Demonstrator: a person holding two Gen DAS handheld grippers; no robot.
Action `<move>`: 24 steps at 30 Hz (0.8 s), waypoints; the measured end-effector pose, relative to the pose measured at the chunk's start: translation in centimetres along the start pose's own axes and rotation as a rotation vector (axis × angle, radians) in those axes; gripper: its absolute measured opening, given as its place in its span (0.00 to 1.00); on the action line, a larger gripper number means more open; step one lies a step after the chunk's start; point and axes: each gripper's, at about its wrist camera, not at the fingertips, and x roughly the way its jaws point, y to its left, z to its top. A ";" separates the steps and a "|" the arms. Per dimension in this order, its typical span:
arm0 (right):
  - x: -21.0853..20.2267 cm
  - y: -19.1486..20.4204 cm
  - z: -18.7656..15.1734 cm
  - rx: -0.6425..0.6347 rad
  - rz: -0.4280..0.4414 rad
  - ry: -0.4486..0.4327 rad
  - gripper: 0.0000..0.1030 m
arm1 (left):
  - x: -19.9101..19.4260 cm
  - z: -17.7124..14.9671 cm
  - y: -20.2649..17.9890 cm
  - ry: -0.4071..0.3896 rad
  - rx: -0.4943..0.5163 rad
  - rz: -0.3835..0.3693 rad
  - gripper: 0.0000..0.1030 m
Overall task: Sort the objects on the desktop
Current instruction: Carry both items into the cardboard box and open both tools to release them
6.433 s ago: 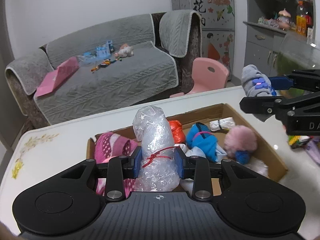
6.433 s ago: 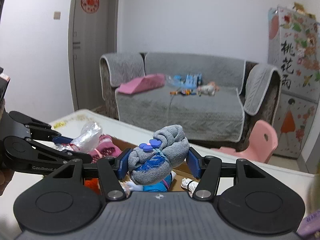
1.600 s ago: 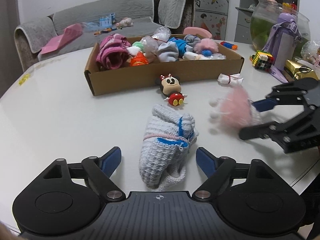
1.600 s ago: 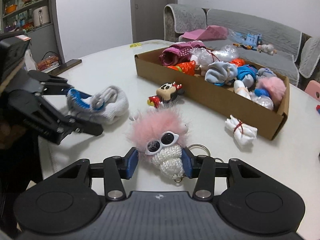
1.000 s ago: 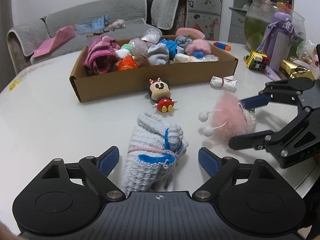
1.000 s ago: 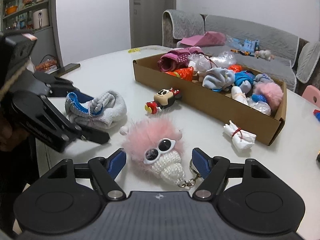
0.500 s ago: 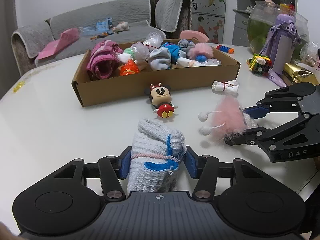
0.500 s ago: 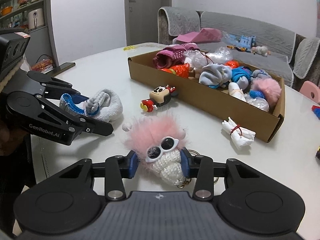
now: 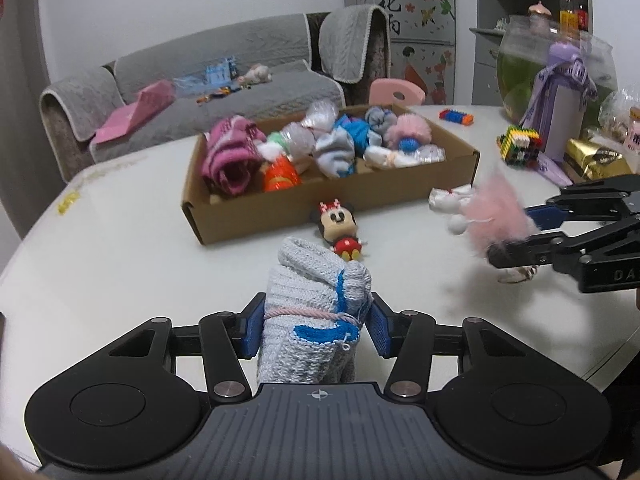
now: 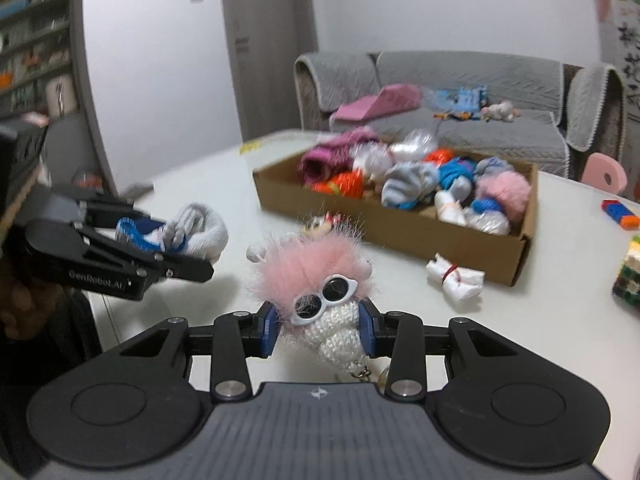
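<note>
My left gripper [image 9: 314, 330] is shut on a rolled grey-and-blue sock bundle [image 9: 316, 300] and holds it above the white table [image 9: 120, 272]. It also shows in the right wrist view [image 10: 192, 232]. My right gripper [image 10: 320, 330] is shut on a pink fluffy doll with white sunglasses [image 10: 320, 284], lifted off the table; it also shows in the left wrist view [image 9: 496, 216]. A cardboard box [image 9: 320, 204] holding several soft items stands further back. A Minnie figure [image 9: 340, 228] lies in front of it.
A small white bundle with a red tie [image 10: 456, 278] lies by the box's near corner. A block cube [image 9: 520, 146], a purple bottle [image 9: 568, 108], a fish bowl [image 9: 520, 68] and gold packets [image 9: 592, 160] stand at the table's right. A sofa [image 9: 220, 80] is behind.
Both grippers closed on their objects half a second ago and have since lifted them off the table. The pink doll has moved up and toward the box.
</note>
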 end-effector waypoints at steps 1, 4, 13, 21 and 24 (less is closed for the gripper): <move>-0.3 -0.1 0.2 0.010 -0.004 -0.008 0.35 | -0.3 0.3 0.2 -0.005 -0.002 0.000 0.56; -1.5 -0.7 1.5 0.038 -0.025 -0.038 0.35 | -1.6 1.5 1.2 -0.025 -0.019 -0.009 0.56; -5.3 -2.6 8.1 0.053 -0.103 -0.182 0.35 | -4.4 7.8 3.6 -0.131 0.000 0.016 0.56; -4.2 -4.8 13.4 0.029 -0.150 -0.240 0.35 | -3.3 14.4 5.0 -0.191 -0.004 0.015 0.56; -2.9 -5.8 14.7 0.038 -0.149 -0.235 0.35 | -1.7 16.8 5.1 -0.199 -0.008 0.013 0.56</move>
